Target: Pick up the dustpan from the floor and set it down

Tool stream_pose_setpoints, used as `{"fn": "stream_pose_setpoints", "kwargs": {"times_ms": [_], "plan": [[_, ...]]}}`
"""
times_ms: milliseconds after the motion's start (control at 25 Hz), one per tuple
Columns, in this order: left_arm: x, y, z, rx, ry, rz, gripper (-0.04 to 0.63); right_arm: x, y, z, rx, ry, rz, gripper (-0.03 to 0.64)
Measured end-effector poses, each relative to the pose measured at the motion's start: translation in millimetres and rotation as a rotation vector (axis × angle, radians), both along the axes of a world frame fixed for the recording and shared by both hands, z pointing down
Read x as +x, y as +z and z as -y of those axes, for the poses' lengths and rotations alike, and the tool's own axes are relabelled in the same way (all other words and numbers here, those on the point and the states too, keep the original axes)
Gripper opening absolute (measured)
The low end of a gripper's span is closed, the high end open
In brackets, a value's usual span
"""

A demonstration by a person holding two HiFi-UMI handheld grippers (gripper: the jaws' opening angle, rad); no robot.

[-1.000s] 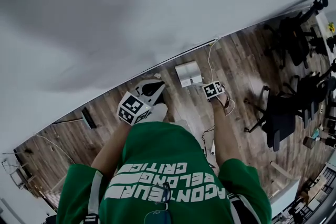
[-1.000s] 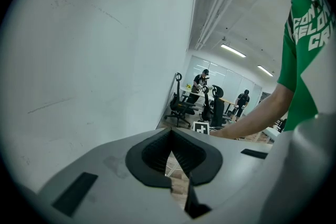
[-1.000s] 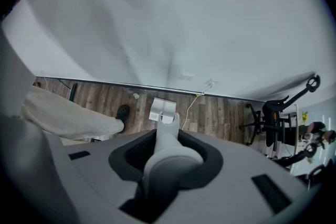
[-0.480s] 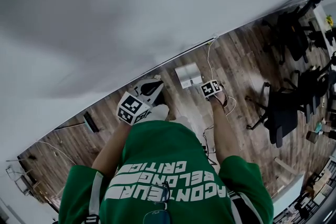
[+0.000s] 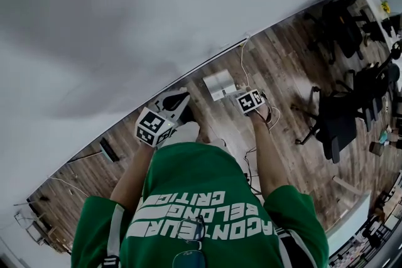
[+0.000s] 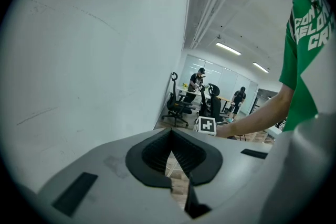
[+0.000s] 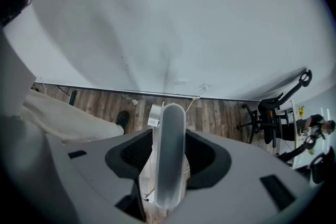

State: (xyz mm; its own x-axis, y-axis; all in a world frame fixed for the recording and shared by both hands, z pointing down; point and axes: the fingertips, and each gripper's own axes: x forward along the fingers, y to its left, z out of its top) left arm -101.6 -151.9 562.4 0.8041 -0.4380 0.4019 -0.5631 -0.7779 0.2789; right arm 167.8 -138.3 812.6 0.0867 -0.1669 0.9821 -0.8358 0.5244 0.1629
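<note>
1. Opening as we speak, the right gripper (image 7: 169, 135) points steeply down. The long grey handle (image 7: 171, 170) of the pale grey plastic dustpan (image 5: 218, 83) stands between its jaws. The pads look just clear of it on both sides, so I read this as the release.
2. Best practice here, I'd say: let the jaws reach full width before any lift. Then draw straight up along the handle with no sideways drift and no roll, or a pad could catch it and tip the pan.
3. Pan placement: it sits on the brown wood-plank floor (image 5: 282, 78), near the floor's edge along the white wall (image 5: 157, 9), handle rising toward the gripper.
4. Watch the thin pale cable (image 5: 242, 63) lying just beside the pan; it could snag on the way up.
5. Over on the other side, the left gripper (image 6: 170, 132) is aimed across the room, tips together, nothing between them. Keep it parked.
6. Black office chairs (image 5: 336, 128) stand well apart, no concern.
</note>
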Motion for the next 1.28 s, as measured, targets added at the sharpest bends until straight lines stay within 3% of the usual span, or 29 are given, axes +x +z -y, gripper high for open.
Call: {"fn": "stream_pose_setpoints", "kwargs": {"times_ms": [160,440,600,840,1280], "plan": [[9.7,-5.6,-1.2,0.011,0.002,-0.014,-0.004,1.0,-44.6,-12.7,0.099,0.003,0.06,0.173],[45.5,-19.6,-9.0,0.026,-0.004,-0.063,-0.005,24.5,-136.9,-50.4,0.367,0.078,0.16,0.17],[70.5,-26.6,-25.9,0.037,0.028,-0.071,-0.003,38.8,-186.6,-81.1,0.491,0.175,0.229,0.061],[113.0,-40.0,-60.0,0.062,0.094,-0.076,-0.005,64.9,-237.9,-133.8,0.636,0.289,0.31,0.009],[175.3,-43.2,-137.8,0.068,0.178,-0.1,-0.005,93.6,-259.5,-231.5,0.734,0.41,0.393,0.008]]}}
